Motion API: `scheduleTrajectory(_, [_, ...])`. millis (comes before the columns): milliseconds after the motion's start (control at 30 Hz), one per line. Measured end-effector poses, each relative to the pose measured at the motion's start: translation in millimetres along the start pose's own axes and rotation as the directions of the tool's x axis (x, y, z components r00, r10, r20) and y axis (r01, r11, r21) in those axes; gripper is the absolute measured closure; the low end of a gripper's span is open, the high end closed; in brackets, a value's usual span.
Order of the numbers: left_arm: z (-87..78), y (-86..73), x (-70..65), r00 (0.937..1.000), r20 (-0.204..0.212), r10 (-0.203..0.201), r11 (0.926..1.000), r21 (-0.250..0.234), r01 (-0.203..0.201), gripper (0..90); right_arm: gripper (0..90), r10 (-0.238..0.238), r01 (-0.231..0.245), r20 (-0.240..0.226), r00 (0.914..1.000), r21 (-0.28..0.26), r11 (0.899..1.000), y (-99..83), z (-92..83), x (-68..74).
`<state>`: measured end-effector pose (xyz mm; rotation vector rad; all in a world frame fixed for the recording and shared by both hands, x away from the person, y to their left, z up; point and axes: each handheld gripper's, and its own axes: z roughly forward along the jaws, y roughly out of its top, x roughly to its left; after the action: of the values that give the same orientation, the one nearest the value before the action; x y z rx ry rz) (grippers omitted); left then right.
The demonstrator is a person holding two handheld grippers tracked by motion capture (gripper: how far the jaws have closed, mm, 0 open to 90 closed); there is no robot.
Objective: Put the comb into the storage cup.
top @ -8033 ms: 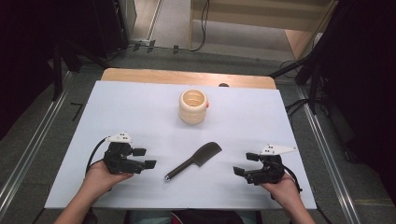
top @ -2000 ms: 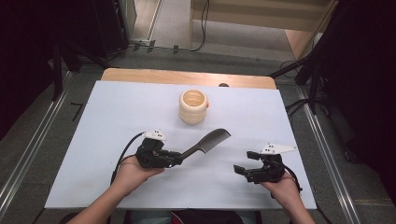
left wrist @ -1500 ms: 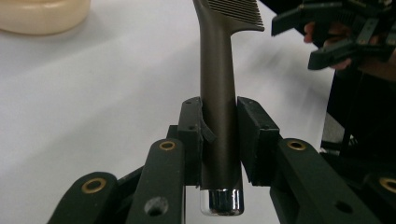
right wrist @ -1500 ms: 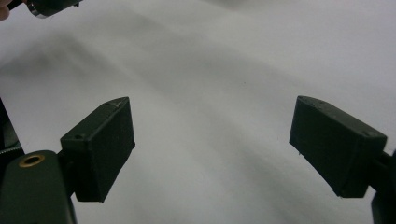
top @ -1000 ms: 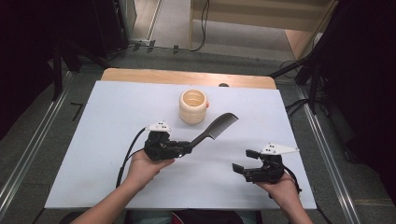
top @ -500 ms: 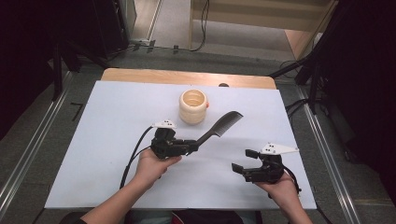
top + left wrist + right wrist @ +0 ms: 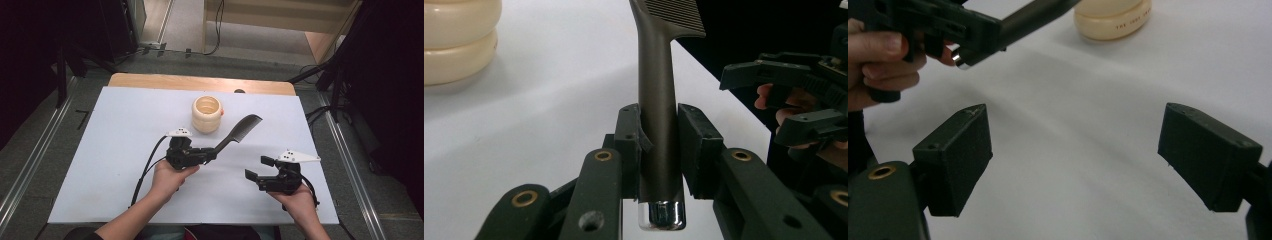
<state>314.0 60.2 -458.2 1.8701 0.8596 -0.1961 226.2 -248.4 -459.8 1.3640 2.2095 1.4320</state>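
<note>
Comb [image 7: 239, 132] lifted nearer cup [image 7: 206, 114], left gripper [image 7: 209, 154].

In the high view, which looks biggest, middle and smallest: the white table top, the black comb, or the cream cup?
1. White table top, by far the biggest.
2. Black comb, longer than the cup, though thin.
3. Cream cup, smallest, though wider than the comb.

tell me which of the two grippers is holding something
The left gripper: its jaws are clamped on the dark comb by its handle. The right gripper stands open with nothing between its jaws.
</note>
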Motion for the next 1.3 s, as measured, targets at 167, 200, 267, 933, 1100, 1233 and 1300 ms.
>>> scheduleTrajectory(167, [5.6, 2.1, -0.9, 0.9999, -0.015, -0.001, 0.9997, -0.023, 0.001, 73.3, 12.1, 0.014, -0.013, 0.025, 0.9996, -0.019, 1.0, 7.2, 2.6, 3.9])
scheduleTrajectory(200, [6.5, 2.6, -1.2, 0.9998, -0.021, -0.002, 0.9996, -0.029, 0.001, 73.3, 12.1, 0.027, -0.027, 0.03, 0.9992, -0.022, 0.999, 8.6, 3.2, 4.4])
scheduleTrajectory(267, [8.1, 3.3, -1.0, 0.9997, -0.025, -0.002, 0.9991, -0.042, 0.001, 73.3, 12.1, 0.045, -0.044, 0.036, 0.9983, -0.035, 0.998, 11.4, 4.6, 4.5])
scheduleTrajectory(933, [22.9, 3.1, -7.5, 0.9994, -0.034, 0.001, 0.9971, -0.076, -0.003, 73.3, 12.5, 0.094, -0.085, 0.084, 0.992, -0.099, 0.991, 30.2, 21.1, 8.2])
scheduleTrajectory(1100, [25.8, 3.4, -9.2, 0.9994, -0.034, 0.001, 0.9967, -0.082, -0.004, 73.3, 12.5, 0.11, -0.1, 0.096, 0.9894, -0.104, 0.99, 33.2, 25.2, 7.5])
scheduleTrajectory(1233, [27.9, 3.6, -10.4, 0.9994, -0.035, 0.004, 0.9963, -0.086, -0.007, 73.3, 12.5, 0.112, -0.1, 0.105, 0.9882, -0.108, 0.989, 35.1, 29.2, 7.4])
scheduleTrajectory(1300, [28.8, 3.3, -10.7, 0.9994, -0.035, 0.005, 0.9963, -0.085, -0.008, 73.3, 12.5, 0.118, -0.107, 0.107, 0.9872, -0.105, 0.989, 35.9, 30.8, 7.9])
